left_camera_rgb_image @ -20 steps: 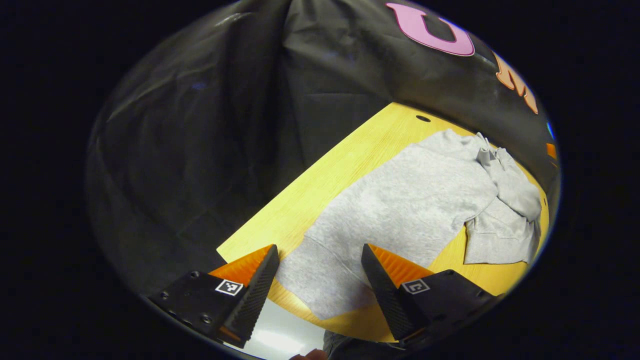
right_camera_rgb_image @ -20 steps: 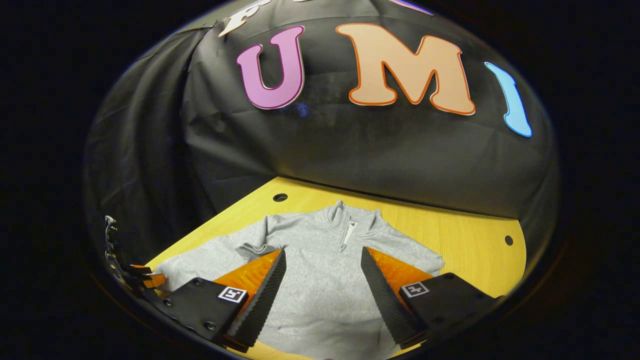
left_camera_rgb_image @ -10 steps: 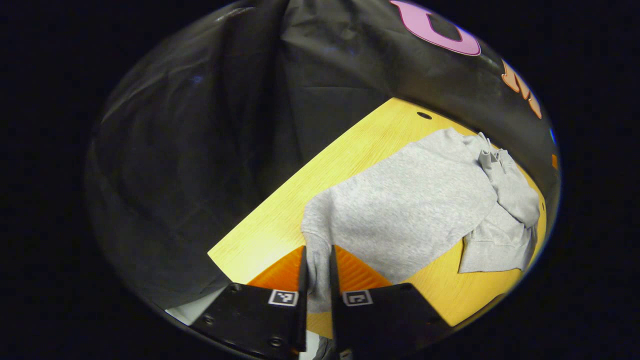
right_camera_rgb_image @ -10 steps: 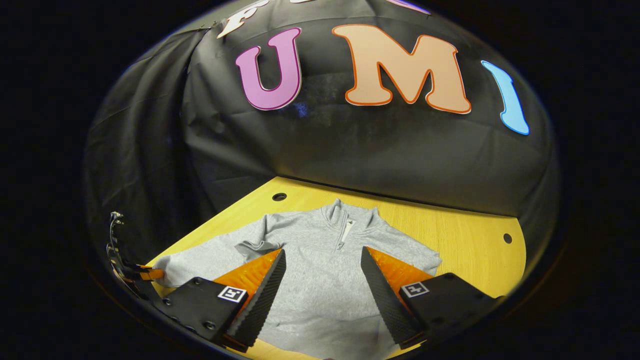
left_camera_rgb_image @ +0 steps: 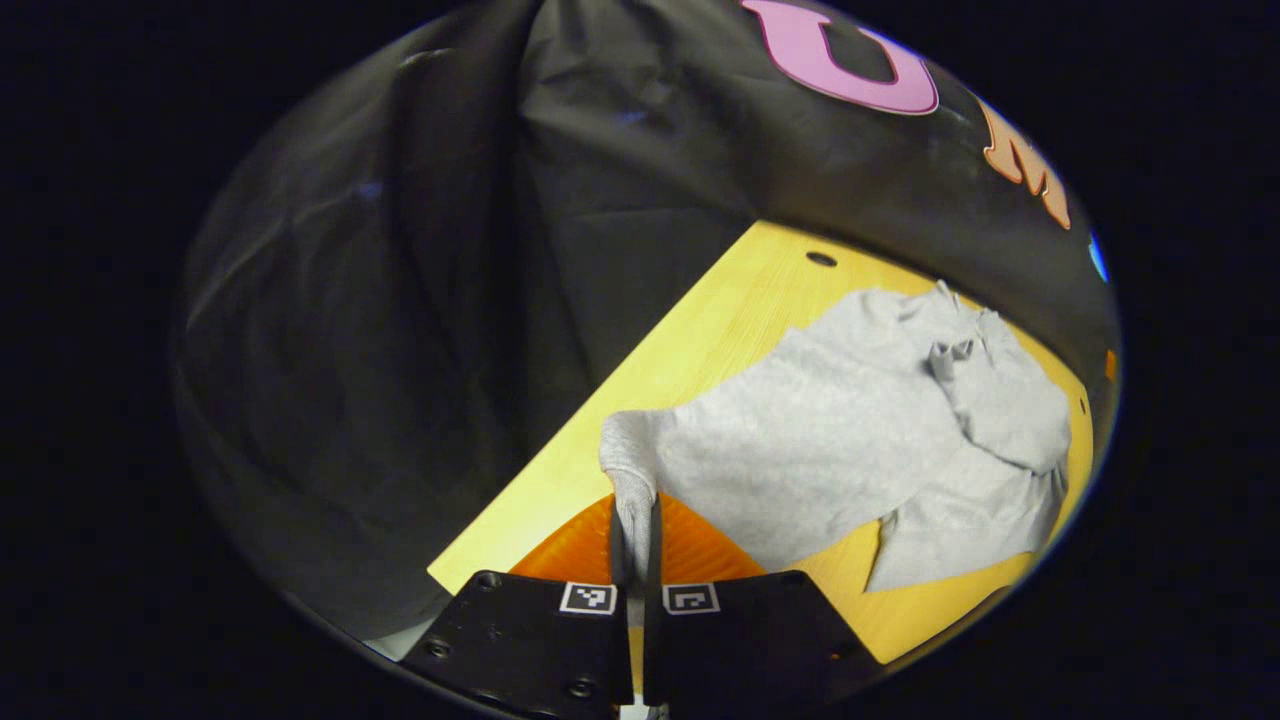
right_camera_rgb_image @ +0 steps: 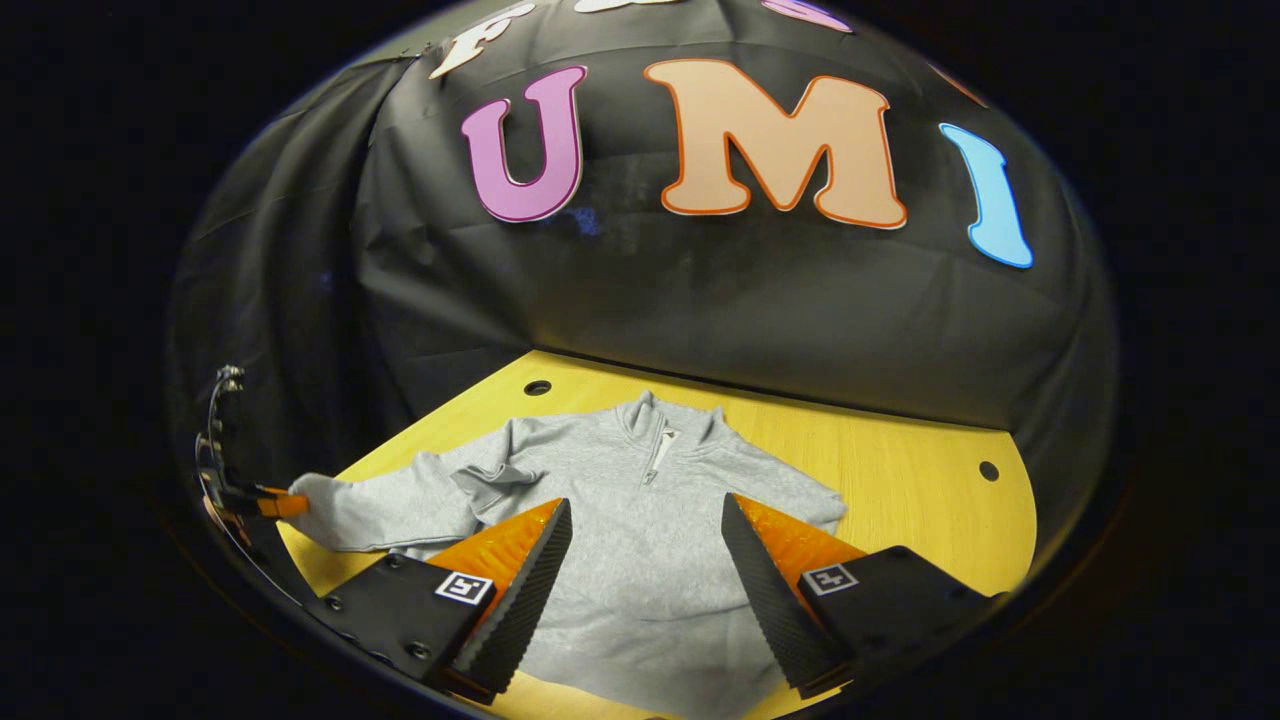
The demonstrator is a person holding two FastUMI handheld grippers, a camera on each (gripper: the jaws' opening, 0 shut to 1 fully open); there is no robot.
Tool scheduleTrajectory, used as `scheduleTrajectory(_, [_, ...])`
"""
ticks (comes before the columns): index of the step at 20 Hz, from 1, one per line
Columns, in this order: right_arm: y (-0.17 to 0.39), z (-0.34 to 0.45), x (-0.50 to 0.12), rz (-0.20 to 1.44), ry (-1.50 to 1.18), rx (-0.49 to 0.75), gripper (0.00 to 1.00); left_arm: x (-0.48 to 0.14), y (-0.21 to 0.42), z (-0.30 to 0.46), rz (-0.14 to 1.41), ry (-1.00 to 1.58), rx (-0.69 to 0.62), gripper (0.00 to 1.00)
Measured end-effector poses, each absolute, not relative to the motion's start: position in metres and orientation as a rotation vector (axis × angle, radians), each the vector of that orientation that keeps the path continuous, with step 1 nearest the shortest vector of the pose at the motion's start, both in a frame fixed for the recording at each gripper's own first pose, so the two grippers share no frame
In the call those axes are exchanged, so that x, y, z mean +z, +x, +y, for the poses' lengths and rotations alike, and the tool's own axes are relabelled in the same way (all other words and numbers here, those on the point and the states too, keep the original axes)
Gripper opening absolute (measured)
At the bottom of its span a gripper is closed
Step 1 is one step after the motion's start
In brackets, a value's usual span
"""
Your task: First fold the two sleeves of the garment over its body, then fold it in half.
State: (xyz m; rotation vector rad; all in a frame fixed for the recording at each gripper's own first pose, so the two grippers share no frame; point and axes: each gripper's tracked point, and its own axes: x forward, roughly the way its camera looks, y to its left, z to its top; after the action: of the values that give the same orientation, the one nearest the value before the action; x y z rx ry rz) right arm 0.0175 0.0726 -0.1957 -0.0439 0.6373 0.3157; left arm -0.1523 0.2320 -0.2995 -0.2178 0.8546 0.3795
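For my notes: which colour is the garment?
Light heather grey garment, clearest in the right gripper view.

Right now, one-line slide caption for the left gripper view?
Left gripper shut on the grey sweatshirt's sleeve cuff, lifting it off the yellow table.

Staged recording booth, black cloth wall (right_camera_rgb_image: 700, 300), yellow wooden tabletop (right_camera_rgb_image: 900, 480) with drilled holes

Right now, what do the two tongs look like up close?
Each pair of tongs, the left tongs and the right tongs, has two wedge-shaped fingers with ridged faces, tapering to points. They sit on flat black blocks with small screws. Each block carries a little square black-and-white marker, like a tiny code sticker.
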Motion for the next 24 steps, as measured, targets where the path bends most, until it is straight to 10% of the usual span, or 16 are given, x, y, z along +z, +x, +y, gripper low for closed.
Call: scheduleTrajectory(24, [-0.053, -0.082, -0.188, 0.617, 0.078, -0.004, 0.96, -0.146, 0.054, 0.022, 0.528, -0.076, -0.086, 0.02])
